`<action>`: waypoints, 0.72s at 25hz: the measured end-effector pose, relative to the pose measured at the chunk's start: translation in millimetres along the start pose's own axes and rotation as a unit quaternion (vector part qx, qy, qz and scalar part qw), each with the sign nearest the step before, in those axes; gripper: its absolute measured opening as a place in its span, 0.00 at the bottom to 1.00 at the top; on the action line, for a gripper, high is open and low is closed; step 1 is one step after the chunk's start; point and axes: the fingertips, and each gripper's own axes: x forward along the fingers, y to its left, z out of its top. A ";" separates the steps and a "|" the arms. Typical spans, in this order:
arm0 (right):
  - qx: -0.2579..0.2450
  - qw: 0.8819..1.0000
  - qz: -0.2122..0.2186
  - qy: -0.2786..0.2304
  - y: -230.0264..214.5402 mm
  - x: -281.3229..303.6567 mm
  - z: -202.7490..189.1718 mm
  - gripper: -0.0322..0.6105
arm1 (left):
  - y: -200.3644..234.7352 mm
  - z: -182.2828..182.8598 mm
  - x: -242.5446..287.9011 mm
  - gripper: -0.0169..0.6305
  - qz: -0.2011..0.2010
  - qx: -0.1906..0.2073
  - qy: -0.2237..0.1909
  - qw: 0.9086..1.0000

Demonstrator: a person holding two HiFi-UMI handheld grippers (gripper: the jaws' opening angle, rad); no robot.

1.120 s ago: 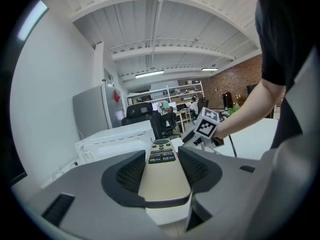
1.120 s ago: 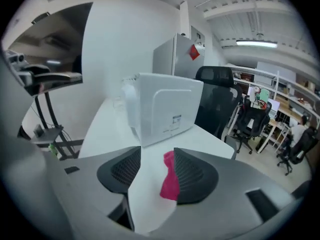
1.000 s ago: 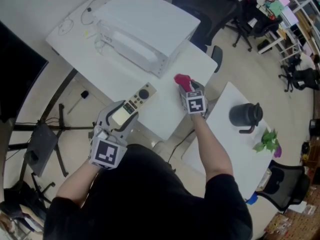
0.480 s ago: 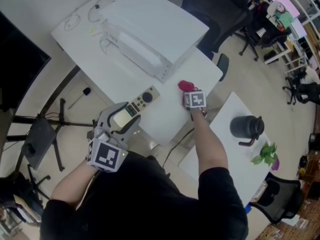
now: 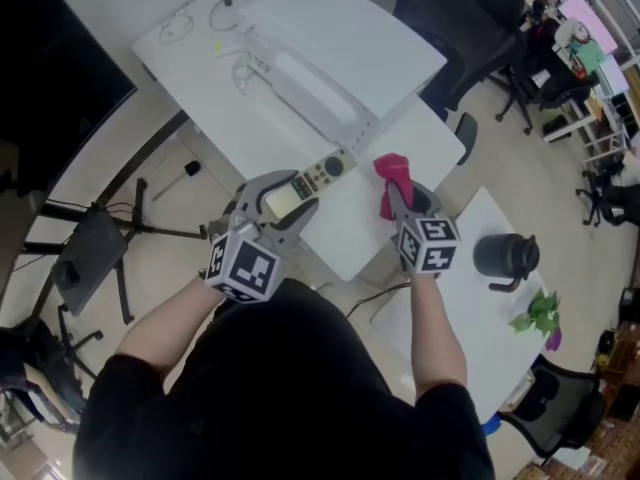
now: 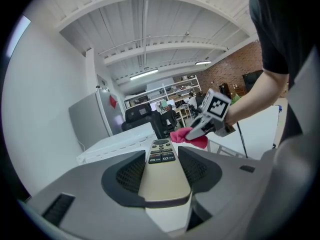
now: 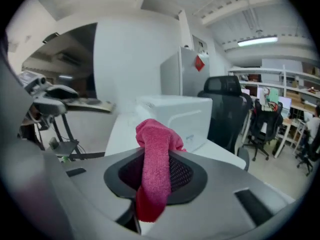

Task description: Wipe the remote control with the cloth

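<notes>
Fingers (image 6: 131, 173) of left gripper (image 5: 285, 193) clamped on remote control (image 5: 318, 175) above bench (image 5: 330, 238) near edge, right gripper (image 5: 403, 206) fingers closing on pink cloth (image 5: 392, 173) near it; both in hand, wiping seemingly not started.

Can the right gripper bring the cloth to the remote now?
Probably yes: the right gripper, jaws closing on the cloth, is beside the remote held in the left gripper, with nothing between them.
</notes>
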 end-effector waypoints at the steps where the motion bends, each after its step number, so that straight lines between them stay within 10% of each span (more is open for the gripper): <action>1: -0.016 0.999 0.016 -0.025 21.3 -14.9 20.1 0.20 | 2.6 -1.0 0.1 0.35 0.003 0.004 0.000 1.000; 7: -0.152 0.969 0.163 -0.110 151.9 -69.9 97.4 0.20 | 3.2 -2.9 -2.1 0.35 0.006 0.057 -0.002 0.998; 18: -0.311 0.915 0.254 -0.026 237.3 -82.1 88.4 0.20 | -23.5 12.0 -18.1 0.35 -0.009 0.189 -0.038 0.981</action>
